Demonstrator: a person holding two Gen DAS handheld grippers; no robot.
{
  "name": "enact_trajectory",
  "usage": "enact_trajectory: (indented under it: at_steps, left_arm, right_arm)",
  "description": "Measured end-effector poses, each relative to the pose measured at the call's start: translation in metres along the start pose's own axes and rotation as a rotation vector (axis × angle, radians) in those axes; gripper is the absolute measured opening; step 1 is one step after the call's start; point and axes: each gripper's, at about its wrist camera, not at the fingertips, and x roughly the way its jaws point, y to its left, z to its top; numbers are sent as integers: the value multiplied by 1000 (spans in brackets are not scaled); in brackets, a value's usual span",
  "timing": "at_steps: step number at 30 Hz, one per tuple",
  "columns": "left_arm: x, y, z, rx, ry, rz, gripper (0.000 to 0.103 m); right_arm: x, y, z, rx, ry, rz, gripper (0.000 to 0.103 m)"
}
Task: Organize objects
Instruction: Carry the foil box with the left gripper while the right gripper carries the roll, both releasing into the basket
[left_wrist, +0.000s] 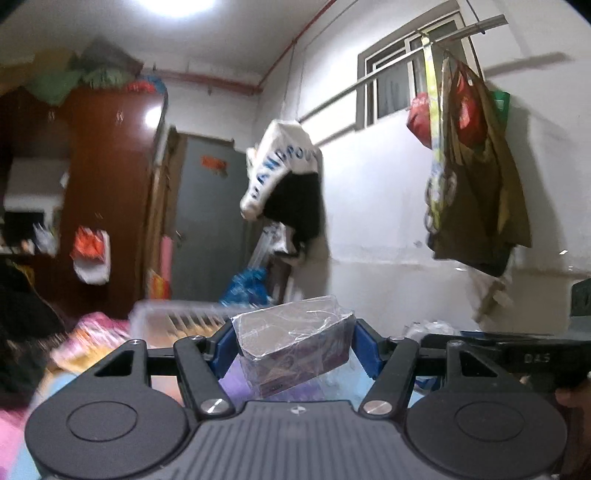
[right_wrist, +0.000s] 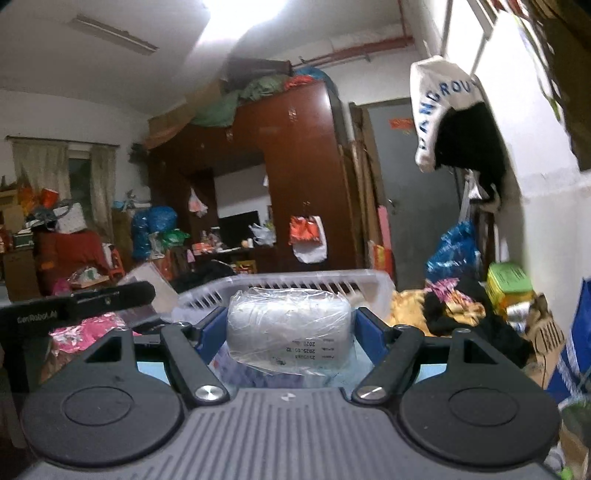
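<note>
Both of your grippers are loaded and lifted, so you look to be in the carry step, between pick-up and drop-off. Your left gripper has its blue pads pinched on the two ends of a film-wrapped purple rectangular box, which sits tilted between them, one corner dipping toward the camera. Your right gripper is clamped the same way on a silvery rounded packet in clear plastic wrap, held level, its printed date label facing you upside down. Straight ahead of both tools, just beyond the held items, stands the translucent white slotted plastic basket, resting among patterned bedding; from the left wrist camera it lies ahead and to the left. It seems the likely place for both items, though that is a judgement from the layout alone. The next move calls for bringing one gripper at a time over the near rim, high enough that the packet clears it, then lowering before you spread the fingers. Watch the tilted box: the slippery film could let it twist out on release. Your other tool's black body is close at the left, so keep the two apart.
</note>
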Motion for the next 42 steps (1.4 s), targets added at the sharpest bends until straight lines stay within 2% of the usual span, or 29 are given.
enact_trajectory:
  at_steps: [5, 9, 13, 15, 20, 24, 28, 30, 34, 37, 40, 42]
  left_arm:
    - [20, 11, 49, 29, 10, 73, 68]
    - [62, 26, 72, 39, 106, 153, 68]
    - [104, 43, 68, 27, 249, 211, 68]
    - [115, 51, 62, 32, 294, 226, 68]
    - [128, 61, 53, 19, 343, 235, 68]
    - [134, 68, 48, 17, 368, 245, 68]
    - [135, 67, 40, 25, 365, 250, 71]
    - [138, 69, 39, 19, 368, 250, 76]
    - [134, 66, 39, 23, 364, 250, 79]
    - [117, 59, 41, 40, 312, 245, 79]
    - [85, 50, 35, 23, 262, 200, 83]
    - [60, 44, 24, 15, 238, 162, 87]
  right_arm:
    - [39, -3, 41, -39, 37, -41, 76]
    - [76, -18, 56, -7, 125, -79, 76]
    - [112, -27, 48, 42, 262, -74, 77]
    - [122, -25, 42, 32, 293, -74, 77]
    - [131, -24, 35, 21, 315, -105, 77]
    - [132, -29, 32, 41, 325, -95, 77]
    - [135, -34, 33, 64, 319, -73, 79]
    - [138, -36, 32, 74, 335, -58, 90]
    - [125, -39, 36, 86, 291, -77, 97]
    - [99, -41, 39, 109, 232, -58, 101]
    - [60, -42, 29, 120, 173, -25, 103]
    - [39, -44, 15, 117, 169, -11, 103]
